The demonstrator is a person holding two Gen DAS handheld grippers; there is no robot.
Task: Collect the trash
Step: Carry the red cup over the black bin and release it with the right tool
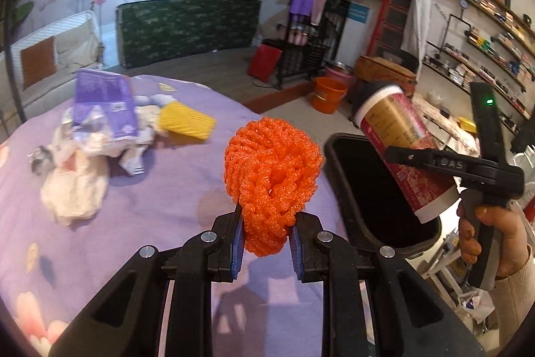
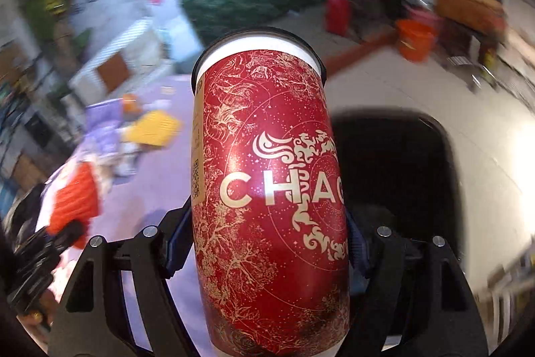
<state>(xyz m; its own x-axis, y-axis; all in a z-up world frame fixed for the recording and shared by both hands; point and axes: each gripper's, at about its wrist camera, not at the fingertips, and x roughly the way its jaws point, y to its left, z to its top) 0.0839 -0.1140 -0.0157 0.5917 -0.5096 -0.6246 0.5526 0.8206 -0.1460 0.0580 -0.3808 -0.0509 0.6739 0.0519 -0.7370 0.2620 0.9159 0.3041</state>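
Right gripper (image 2: 267, 243) is clamped on the tall red paper cup with gold print (image 2: 271, 189), hanging over the black plastic bin (image 1: 337, 149). Left gripper (image 1: 265, 240) pinches the orange foam net (image 1: 272, 179) over the purple tablecloth (image 1: 150, 223). I'd centre the cup over the opening before letting go.

1. Your left gripper (image 1: 265, 245) is showing black plastic linkage arms, round silver screws at the joints and blue ribbed pads (image 1: 236, 243) on its fingers.
2. Your right gripper (image 1: 418, 156) is showing as black too, carrying raised letters "DAS" on one finger and a green light glowing on its body.
3. Your right hand (image 1: 485, 240) is showing bare skin, orange-yellow painted nails and a cream knitted sleeve (image 1: 515, 300).
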